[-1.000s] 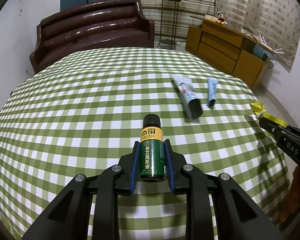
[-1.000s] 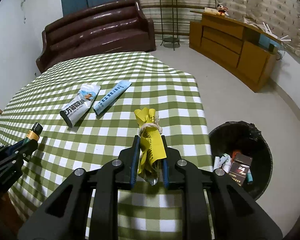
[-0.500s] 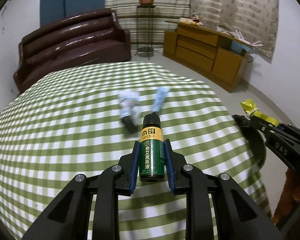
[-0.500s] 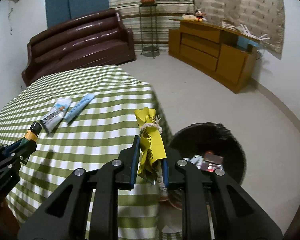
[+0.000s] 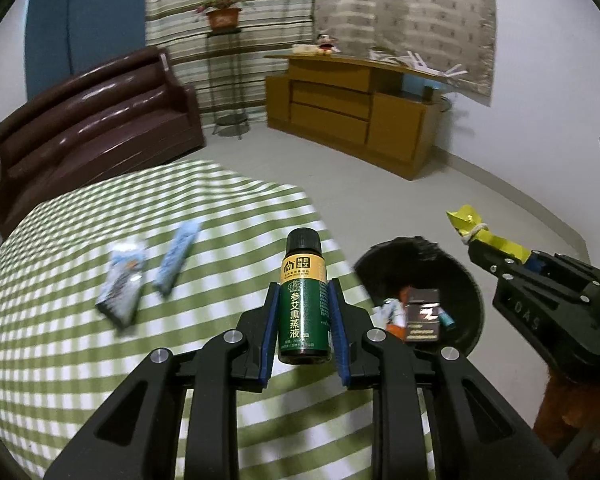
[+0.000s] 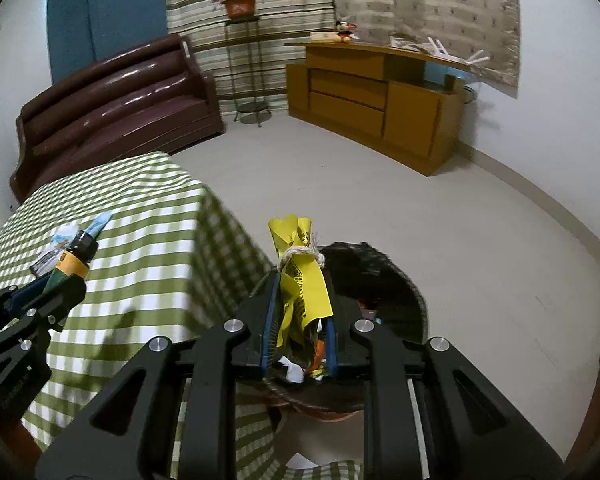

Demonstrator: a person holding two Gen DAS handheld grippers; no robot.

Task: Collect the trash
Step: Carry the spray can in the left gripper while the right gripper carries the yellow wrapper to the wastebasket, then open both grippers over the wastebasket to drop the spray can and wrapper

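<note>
Left gripper [image 5: 303, 312] clamped on a small green bottle [image 5: 303, 300], held upright by its body with the black cap above the pads, hanging over the tabletop [image 5: 80, 360] near its right edge. Right gripper [image 6: 300, 320] pinched on a yellow wrapper [image 6: 302, 280] tied with string, poised over the black bin [image 6: 384, 280] on the floor just off that same edge. Bin already loaded with a dark box [image 5: 422, 314] and other scraps. Two tubes [image 5: 122, 280] left lying flat and side by side toward the middle of the tabletop, not yet collected. Likely step in hand: carrying both pieces to the bin for dropping. Risks from here, as a judgement only: bottle released too early, while over the checked cloth rather than past the edge, and so landing on the tabletop and rolling; bottle released late or off line and striking the bin rim, bouncing onto the floor; light wrapper clinging to a pad or drifting sideways on release and missing the opening; two grippers crowding the same opening and knocking together. Smooth round bottle probably prone to slipping if the grip loosened mid-carry. Blur across the tabletop made finer detail of the tubes hard to read.
</note>
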